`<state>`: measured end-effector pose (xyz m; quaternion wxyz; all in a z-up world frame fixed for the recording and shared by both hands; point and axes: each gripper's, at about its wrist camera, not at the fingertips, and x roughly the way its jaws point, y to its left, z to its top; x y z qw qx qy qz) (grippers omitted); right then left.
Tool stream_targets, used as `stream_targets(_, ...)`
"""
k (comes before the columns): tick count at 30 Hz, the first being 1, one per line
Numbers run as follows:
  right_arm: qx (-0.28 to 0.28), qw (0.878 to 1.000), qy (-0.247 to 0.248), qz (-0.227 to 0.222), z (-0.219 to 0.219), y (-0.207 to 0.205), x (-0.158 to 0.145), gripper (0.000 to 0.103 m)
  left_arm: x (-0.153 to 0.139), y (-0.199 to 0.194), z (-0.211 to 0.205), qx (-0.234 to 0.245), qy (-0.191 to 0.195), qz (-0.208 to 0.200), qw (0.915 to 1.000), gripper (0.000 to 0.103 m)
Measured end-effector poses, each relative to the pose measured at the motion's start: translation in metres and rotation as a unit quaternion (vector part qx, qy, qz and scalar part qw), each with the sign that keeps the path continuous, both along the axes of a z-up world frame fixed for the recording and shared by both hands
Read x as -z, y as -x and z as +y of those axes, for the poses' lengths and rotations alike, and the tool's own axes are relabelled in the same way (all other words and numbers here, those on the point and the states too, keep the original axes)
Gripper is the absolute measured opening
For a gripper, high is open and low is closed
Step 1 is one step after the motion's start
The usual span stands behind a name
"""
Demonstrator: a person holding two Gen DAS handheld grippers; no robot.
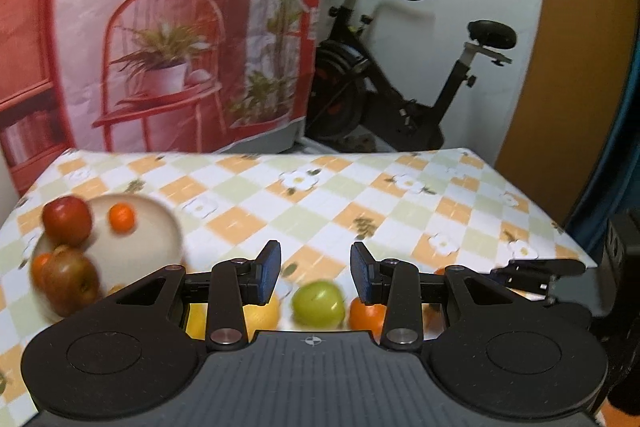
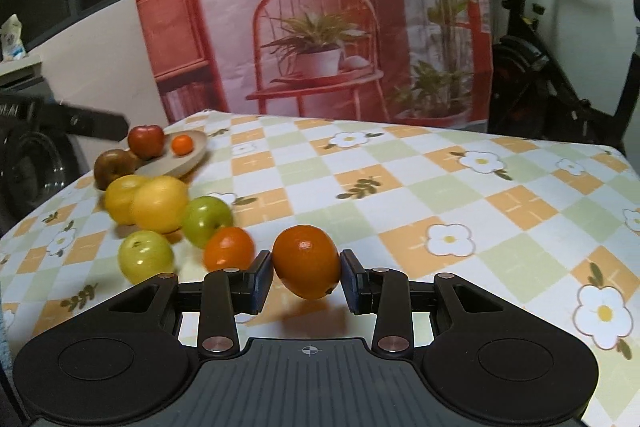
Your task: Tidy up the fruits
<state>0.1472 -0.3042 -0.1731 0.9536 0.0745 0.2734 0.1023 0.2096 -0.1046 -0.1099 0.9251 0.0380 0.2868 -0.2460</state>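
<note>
The right gripper [image 2: 307, 277] pinches a firm, smooth-skinned orange [image 2: 307, 261] across its middle at lower centre, above the checked tablecloth [image 2: 400, 187], while the left gripper [image 1: 316, 273] hangs spread and empty.

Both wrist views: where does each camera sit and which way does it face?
Left wrist: behind the left tongs, open and empty, facing across the checked table toward an exercise bike; plate on the left.
Right wrist: behind the right tongs, clamped on an orange, facing the pink backdrop.
Shared: plate, green apple, backdrop.
</note>
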Motion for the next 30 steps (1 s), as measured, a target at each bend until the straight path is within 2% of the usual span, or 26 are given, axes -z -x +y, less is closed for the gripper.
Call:
stream_targets(5,0.014,1.000,-0.002,0.002,-0.016,0.003,0.003,0.034,0.019,-0.007,-0.028,0.028,-0.006,0.025,0.9993,0.040)
stream_targets(10,0.038,0.998,-0.051,0.017,-0.037,0.006,0.011,0.034,0.047,-0.009,-0.043,0.050,-0.011,0.064,0.9966,0.039)
stream_targets(13,0.032,0.998,-0.047,0.012,-0.034,0.007,0.012,0.034,0.057,-0.011,-0.048,0.053,-0.022,0.073,0.9957,0.038)
stream_targets(30,0.037,0.997,-0.072,-0.002,-0.041,0.010,0.013,0.034,0.071,-0.022,-0.069,0.065,-0.087,0.059,0.9924,0.038)
